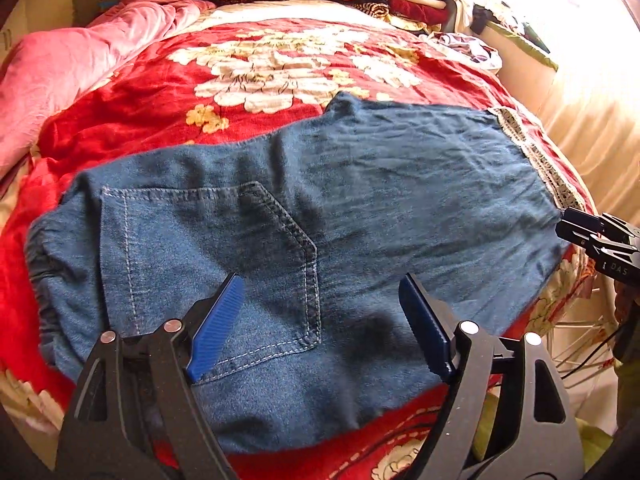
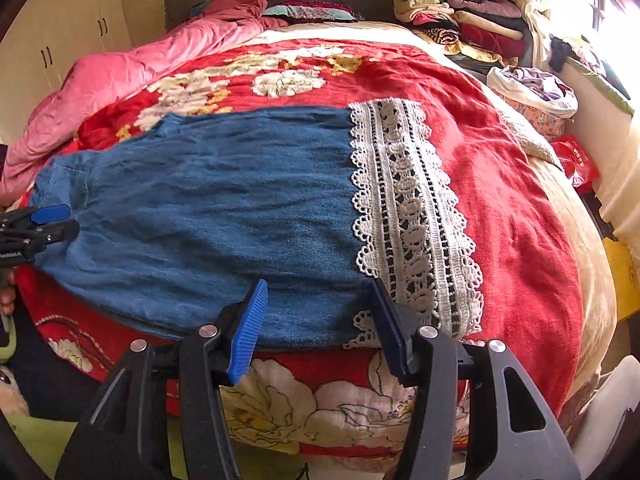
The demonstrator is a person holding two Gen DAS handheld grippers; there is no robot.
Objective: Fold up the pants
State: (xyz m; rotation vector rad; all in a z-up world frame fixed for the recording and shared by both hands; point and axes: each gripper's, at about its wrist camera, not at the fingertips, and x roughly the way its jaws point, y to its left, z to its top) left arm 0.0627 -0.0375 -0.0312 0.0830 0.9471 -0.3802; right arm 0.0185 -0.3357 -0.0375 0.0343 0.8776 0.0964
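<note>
"DAS" shows on the right claw [image 1: 568,226]

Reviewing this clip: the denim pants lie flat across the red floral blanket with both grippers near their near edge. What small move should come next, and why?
Probably lower the right gripper onto the near edge by the lace cuff and close. The pants already lie flat, leg on leg, and both grippers are open with nothing pinched. The left gripper hovers by the back pocket, placed to take the waist end for a cuff-to-waist fold.
</note>
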